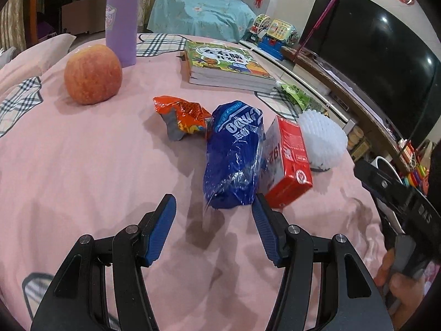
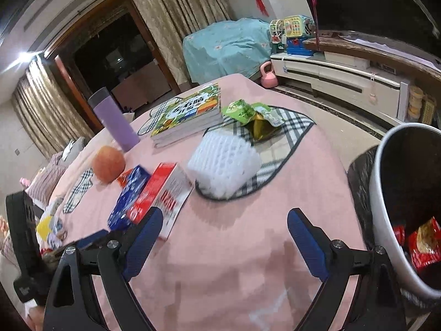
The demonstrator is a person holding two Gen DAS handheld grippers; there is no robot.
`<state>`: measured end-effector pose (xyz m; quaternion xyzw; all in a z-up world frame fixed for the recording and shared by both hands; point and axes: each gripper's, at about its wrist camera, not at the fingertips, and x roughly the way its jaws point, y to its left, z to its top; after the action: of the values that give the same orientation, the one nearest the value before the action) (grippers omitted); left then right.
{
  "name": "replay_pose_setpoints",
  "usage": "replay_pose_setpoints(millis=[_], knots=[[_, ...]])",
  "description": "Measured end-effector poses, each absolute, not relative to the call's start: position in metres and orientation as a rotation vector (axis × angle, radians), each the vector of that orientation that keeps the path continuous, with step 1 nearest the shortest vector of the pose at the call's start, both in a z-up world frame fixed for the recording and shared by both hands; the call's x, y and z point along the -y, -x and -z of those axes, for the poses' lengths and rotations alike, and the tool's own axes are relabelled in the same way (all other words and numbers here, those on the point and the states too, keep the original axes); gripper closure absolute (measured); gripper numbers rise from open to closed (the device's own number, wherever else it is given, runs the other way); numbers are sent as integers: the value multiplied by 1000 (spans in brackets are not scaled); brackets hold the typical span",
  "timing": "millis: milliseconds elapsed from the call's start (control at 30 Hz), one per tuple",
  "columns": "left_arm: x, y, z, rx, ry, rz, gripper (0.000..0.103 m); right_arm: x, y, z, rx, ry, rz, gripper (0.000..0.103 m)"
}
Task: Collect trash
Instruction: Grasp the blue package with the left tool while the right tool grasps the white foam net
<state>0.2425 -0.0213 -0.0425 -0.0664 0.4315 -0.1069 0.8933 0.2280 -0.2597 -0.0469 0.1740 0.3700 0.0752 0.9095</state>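
On the pink bedcover [image 1: 82, 165]: five pieces of trash, two grippers, one bin. Item one, blue wrapper [image 1: 234, 154], long axis running from the left gripper [image 1: 213, 207] away toward the books; its near end sits just ahead of the blue pads, which stand apart and press on nothing. Item two, red carton [image 1: 289, 162], lying just right of the blue wrapper and roughly parallel, touching or nearly so. Item three, orange crumpled packet [image 1: 182, 115], at the blue wrapper's far left. Item four, white foam fruit net [image 2: 224, 162], beyond the carton, on a plaid patch. Item five, green wrapper [image 2: 248, 114], crumpled, beside the books. Non-trash: one apple [image 1: 93, 74], one purple bottle [image 1: 122, 19], upright, one stack of books [image 1: 226, 66]. Right gripper [image 2: 224, 223]: jaws spread wide, nothing between them, over bare cover. One white bin [image 2: 386, 193] at right, holding red wrappers.
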Motion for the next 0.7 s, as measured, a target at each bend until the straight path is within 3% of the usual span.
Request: replay_pose_setpoints(millis=[233,333,467,700], knots=[[29,-254,45,-898,126,250,46,256,-260,55,-787,-376,-172,16],[32,-258,48,-910,120,262,61,259,-271,62,-808,-398,-177,31],[36,-257,48,-895,104,273,75,259,-274,68,-820,-401,-182,78],[31,-236,40,-869,112,270,79,254,-250,57,-769,-352,-189,85]])
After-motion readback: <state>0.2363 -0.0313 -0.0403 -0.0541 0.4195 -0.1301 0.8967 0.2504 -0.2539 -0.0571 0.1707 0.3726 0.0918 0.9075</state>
